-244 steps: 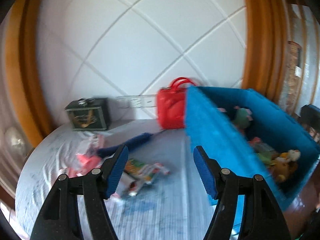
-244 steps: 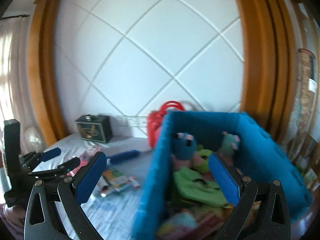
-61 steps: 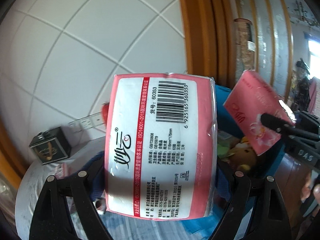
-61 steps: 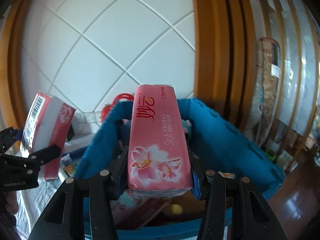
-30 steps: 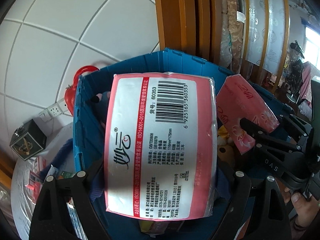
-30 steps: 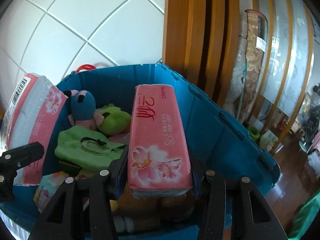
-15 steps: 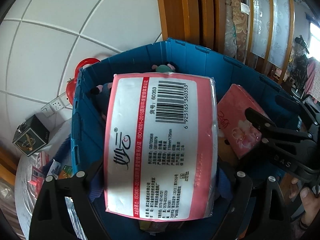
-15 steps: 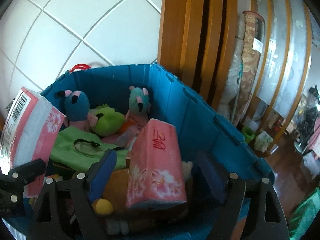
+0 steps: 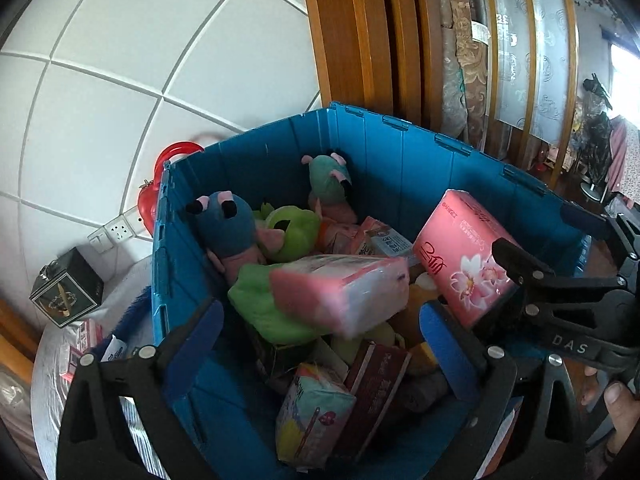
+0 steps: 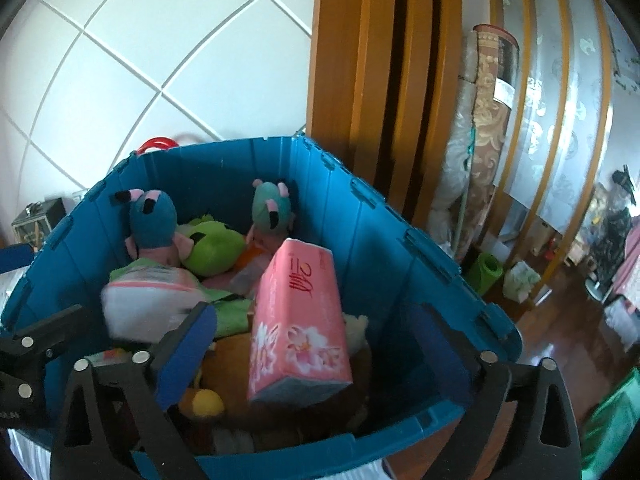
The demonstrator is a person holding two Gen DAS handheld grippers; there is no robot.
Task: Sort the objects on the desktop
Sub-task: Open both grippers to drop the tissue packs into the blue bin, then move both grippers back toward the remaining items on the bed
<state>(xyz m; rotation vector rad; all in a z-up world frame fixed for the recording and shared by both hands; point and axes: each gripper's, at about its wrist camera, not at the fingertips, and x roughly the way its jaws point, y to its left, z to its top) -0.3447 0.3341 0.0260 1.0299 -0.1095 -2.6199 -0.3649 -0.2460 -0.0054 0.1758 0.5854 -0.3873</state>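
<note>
A blue storage crate holds plush toys, boxes and packets. My left gripper is open above the crate; a pink tissue pack, blurred, lies just past its fingers on a green plush. My right gripper is open over the crate; a second pink tissue pack stands tilted on the pile between its fingers, free of them. This pack also shows in the left wrist view, beside the right gripper's body. The first pack shows at left in the right wrist view.
A blue plush, a teal plush and a green plush lean against the crate's far wall. A dark box and a red bag stand on the table left of the crate. A wooden frame rises behind.
My left gripper has opened and its tissue pack has dropped into the crate. The right gripper opened half a second ago and its pack now rests on the pile.
</note>
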